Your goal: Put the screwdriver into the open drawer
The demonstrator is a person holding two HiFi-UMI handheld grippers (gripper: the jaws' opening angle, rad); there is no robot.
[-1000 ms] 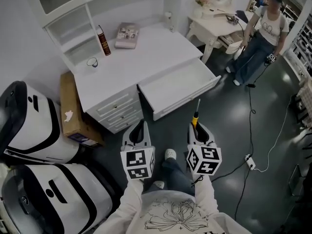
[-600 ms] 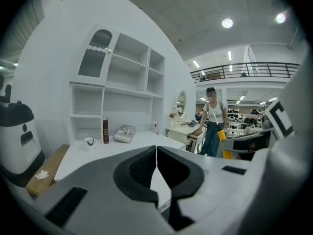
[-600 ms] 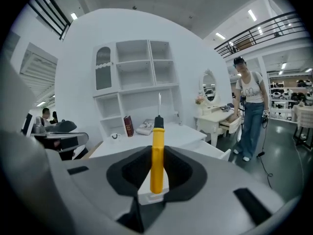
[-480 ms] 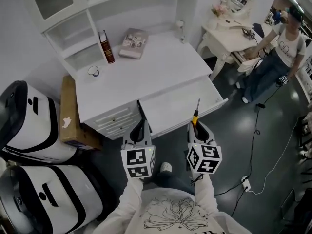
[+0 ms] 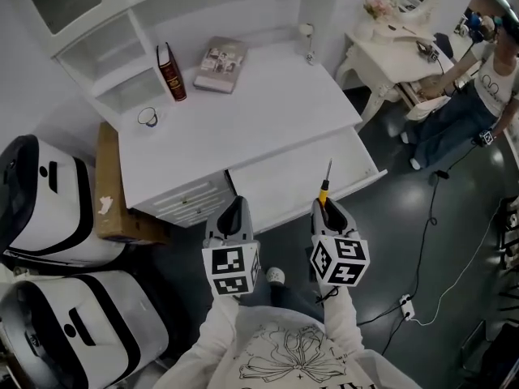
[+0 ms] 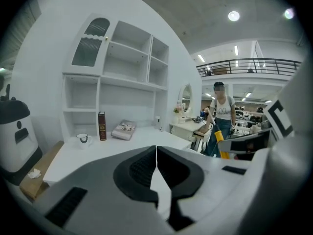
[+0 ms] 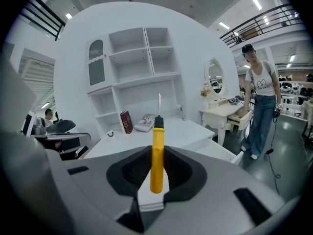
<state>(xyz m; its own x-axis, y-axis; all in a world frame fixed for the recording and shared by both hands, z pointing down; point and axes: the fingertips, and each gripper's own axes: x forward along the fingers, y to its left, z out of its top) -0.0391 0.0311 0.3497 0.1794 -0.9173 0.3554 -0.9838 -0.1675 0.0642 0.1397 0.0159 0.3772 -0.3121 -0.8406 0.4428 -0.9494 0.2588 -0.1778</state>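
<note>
Right gripper [image 5: 328, 207], head view: jaws clamped on yellow handle of screwdriver [image 5: 325, 186], shaft pointing to 12 o'clock, toward open drawer [image 5: 357, 177] of white desk [image 5: 243, 120]. Left gripper [image 5: 233, 211] at its 9 o'clock, near, apart.
Left gripper view: jaws pressed together, nothing between; screwdriver handle at 3 o'clock.
Right gripper view: handle upright between pads; drawer at 4 o'clock.
</note>
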